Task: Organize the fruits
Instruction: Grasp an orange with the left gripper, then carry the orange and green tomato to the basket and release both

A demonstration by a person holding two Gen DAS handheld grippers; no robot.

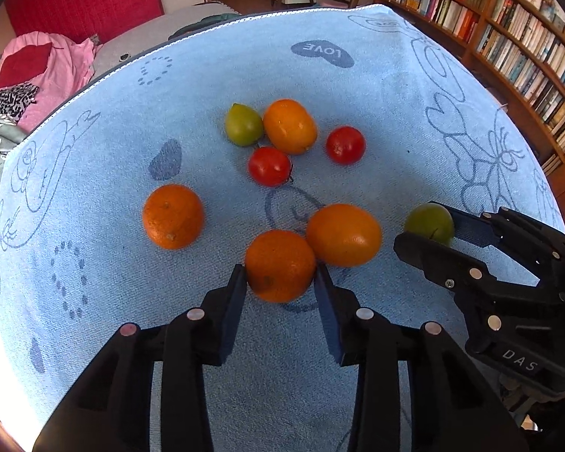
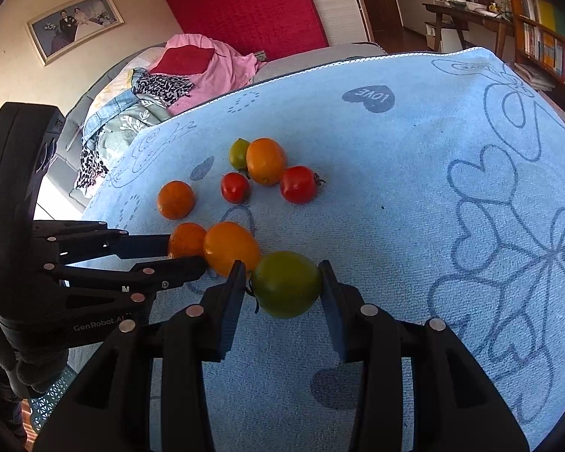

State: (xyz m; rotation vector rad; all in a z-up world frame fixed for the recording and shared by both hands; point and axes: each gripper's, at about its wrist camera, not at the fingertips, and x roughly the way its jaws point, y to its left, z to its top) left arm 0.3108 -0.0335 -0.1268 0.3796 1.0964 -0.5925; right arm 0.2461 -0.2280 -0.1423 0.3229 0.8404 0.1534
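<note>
Several fruits lie on a light blue towel. My left gripper is shut on an orange, one pad on each side. This orange touches a larger orange to its right. My right gripper is shut on a green tomato, and shows at the right of the left wrist view. Farther out are a lone orange, two red tomatoes, another orange and a second green fruit.
The towel's far edge drops off toward a grey sofa with a pile of clothes at the left. Bookshelves stand to the right. Bare towel stretches right of the fruits.
</note>
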